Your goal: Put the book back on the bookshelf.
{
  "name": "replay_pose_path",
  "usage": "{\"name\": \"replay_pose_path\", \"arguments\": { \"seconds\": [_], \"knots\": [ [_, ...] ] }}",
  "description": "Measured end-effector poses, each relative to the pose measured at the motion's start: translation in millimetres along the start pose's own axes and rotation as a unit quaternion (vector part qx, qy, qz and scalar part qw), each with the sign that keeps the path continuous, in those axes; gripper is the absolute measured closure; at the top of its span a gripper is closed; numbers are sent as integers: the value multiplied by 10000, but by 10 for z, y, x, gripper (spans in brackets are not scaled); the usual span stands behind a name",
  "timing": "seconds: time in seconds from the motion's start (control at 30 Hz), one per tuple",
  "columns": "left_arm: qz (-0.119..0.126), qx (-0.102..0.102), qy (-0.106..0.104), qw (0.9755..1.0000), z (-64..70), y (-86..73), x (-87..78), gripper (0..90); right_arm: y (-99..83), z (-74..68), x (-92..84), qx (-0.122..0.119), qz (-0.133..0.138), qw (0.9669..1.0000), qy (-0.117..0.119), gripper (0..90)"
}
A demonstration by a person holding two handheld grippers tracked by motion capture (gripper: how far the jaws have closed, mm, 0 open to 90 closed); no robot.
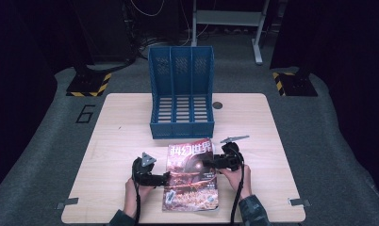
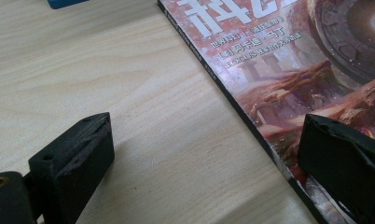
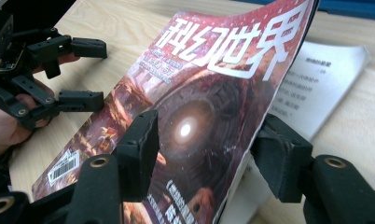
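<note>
Nearest the lens is the front edge of the wooden table point(image 1: 117, 122), where both my forearms come in. It is the biggest thing here and carries everything else. Behind it stands the blue file rack point(image 1: 181, 94), upright at the far middle of the table with its three slots facing me. I reckon that is where the reading matter will end up.

Between the rack and me lies the magazine point(image 1: 190, 181), flat on the table with its title end toward the rack, close to it but not touching. I leave it lying there because a floppy thing like this needs an edge raised before I can get a proper hold.

So my right tongs point(image 1: 209, 162) work the free side. The jaws stand half apart with the cover point(image 3: 213, 93) curling up between them, one jaw before its printed face and the other behind its edge. As far as I can see the pads do not pinch it. The cover leans on the rear jaw, which bares a white inner page point(image 3: 316, 79).

My left tongs point(image 1: 168, 178) wait at the spine side with their jaws wide apart, holding nothing. One jaw sits over the cover near the spine and the other over bare wood, placed to stop the magazine sliding away from the push. The barcode point(image 3: 64, 165) sits at the near corner.
</note>
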State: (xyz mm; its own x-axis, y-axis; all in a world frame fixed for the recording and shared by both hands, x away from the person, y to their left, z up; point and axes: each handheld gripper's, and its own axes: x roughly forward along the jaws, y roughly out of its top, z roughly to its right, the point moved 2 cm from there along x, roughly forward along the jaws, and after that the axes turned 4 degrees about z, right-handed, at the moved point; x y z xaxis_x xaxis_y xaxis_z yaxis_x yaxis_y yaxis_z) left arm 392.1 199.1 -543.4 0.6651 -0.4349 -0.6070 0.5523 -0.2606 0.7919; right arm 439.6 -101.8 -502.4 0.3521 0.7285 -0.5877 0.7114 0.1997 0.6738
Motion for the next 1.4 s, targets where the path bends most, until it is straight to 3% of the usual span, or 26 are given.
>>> {"name": "replay_pose_path", "arguments": {
  "seconds": [0.37, 0.6, 0.87, 1.03, 1.2, 1.3, 1.33, 1.4],
  "knots": [
    [-21, 9, -21, 10000, 2, 0, -3, 38, 84, 7, 107, -99, -64, 9997, -199, 439],
    [-44, 31, -57, 10000, 0, 3, -5, 38, 136, 93, 188, -34, -42, 9992, -384, 477],
    [-36, 86, -30, 10000, -1, 0, -3, 38, 182, 163, 317, 77, -71, 9992, -379, 505],
    [3, 32, -29, 10000, 6, 1, 2, 37, 215, 186, 418, 24, -135, 9989, -449, 598],
    [-26, 37, -74, 10000, 0, 4, -1, 37, 214, 166, 375, 39, 26, 9989, -462, 813],
    [-7, 110, -122, 9999, -16, 11, 8, 36, 222, 142, 352, -37, 119, 9990, -420, 870],
    [46, -8, -158, 9999, -21, 13, 11, 38, 228, 104, 338, -73, 181, 9990, -403, 888],
    [16, -44, -201, 9998, -36, 13, -2, 44, 231, 88, 327, -112, 208, 9990, -388, 890]
  ]
}}
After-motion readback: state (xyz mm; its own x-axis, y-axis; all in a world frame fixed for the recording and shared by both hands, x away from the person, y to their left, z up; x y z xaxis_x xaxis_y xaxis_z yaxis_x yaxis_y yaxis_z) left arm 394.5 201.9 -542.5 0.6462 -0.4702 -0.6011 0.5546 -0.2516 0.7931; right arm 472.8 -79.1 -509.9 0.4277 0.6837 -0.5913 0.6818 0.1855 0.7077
